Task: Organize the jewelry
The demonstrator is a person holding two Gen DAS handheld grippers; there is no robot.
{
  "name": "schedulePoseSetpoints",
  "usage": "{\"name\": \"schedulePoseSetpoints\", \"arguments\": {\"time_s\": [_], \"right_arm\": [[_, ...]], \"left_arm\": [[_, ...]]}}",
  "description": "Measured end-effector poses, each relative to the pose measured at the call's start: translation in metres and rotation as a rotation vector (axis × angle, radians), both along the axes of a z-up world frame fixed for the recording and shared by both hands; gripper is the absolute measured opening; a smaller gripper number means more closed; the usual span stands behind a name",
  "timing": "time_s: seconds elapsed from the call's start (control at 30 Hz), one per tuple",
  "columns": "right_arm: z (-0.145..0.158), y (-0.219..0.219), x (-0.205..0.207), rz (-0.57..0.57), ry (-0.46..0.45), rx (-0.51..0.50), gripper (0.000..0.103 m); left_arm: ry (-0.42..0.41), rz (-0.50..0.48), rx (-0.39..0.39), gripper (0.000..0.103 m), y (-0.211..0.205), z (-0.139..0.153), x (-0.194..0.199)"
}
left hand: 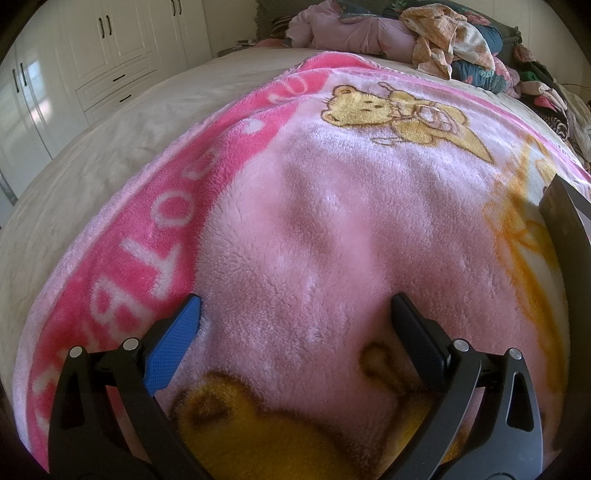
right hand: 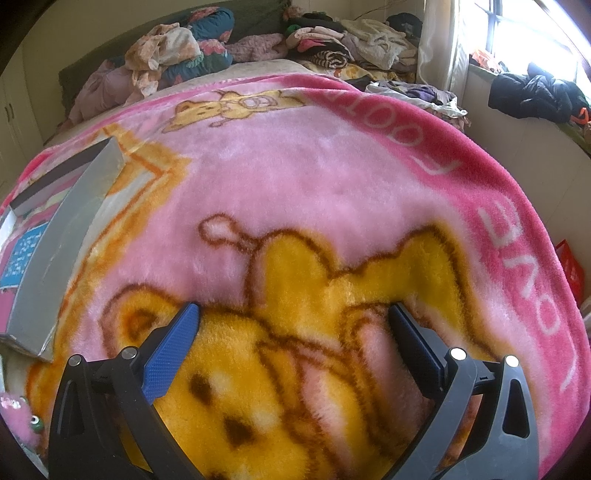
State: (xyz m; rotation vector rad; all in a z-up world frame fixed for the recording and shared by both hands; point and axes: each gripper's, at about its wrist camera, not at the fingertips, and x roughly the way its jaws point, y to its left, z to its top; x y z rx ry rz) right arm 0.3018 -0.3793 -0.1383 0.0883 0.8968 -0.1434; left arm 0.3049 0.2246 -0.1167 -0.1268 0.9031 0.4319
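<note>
While the right gripper [right hand: 295, 314] gapes, the box [right hand: 70, 236] lies left.

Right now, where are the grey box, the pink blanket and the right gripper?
grey box [right hand: 55, 236]: right wrist view, its long outer wall.
pink blanket [right hand: 295, 166]: right wrist view, bare pale-pink area.
right gripper [right hand: 295, 314]: right wrist view, between the open fingertips.

Bedroom. Bed [left hand: 110, 122] with beige sheet, pink fleece bear-print blanket [left hand: 332, 221] spread over it. Heap of clothes and bedding [right hand: 332, 48] along the bed's far edge. White wardrobe [left hand: 110, 44] with drawers and dark handles beyond the bed's left edge. Bright window [right hand: 535, 33] at right, dark jacket [right hand: 535, 92] on the sill. Cream walls.
</note>
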Motion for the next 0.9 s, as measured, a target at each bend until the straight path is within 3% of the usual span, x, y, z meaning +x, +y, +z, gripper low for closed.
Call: {"name": "schedulePoseSetpoints", "arguments": {"time_s": [0.23,0.5,0.7,0.9], "right_arm": [[0.003,0.003,-0.002,-0.004,-0.014,0.010,0.098],[0.024,0.010,-0.034,0.003,-0.116,-0.012,0.097],[0.014,0.017,-0.026,0.028,-0.059,-0.046,0.097],[0.009,0.011,-0.023,0.024,-0.048,0.004,0.097]], "left_arm": [[-0.003,0.000,0.003,0.092,0.001,-0.001,0.002],[-0.047,0.008,-0.005,0.092,0.003,0.004,-0.004],[-0.048,0.023,0.016,0.092,-0.002,0.006,-0.014],[-0.044,0.027,0.030,0.092,-0.004,0.005,-0.013]]}}
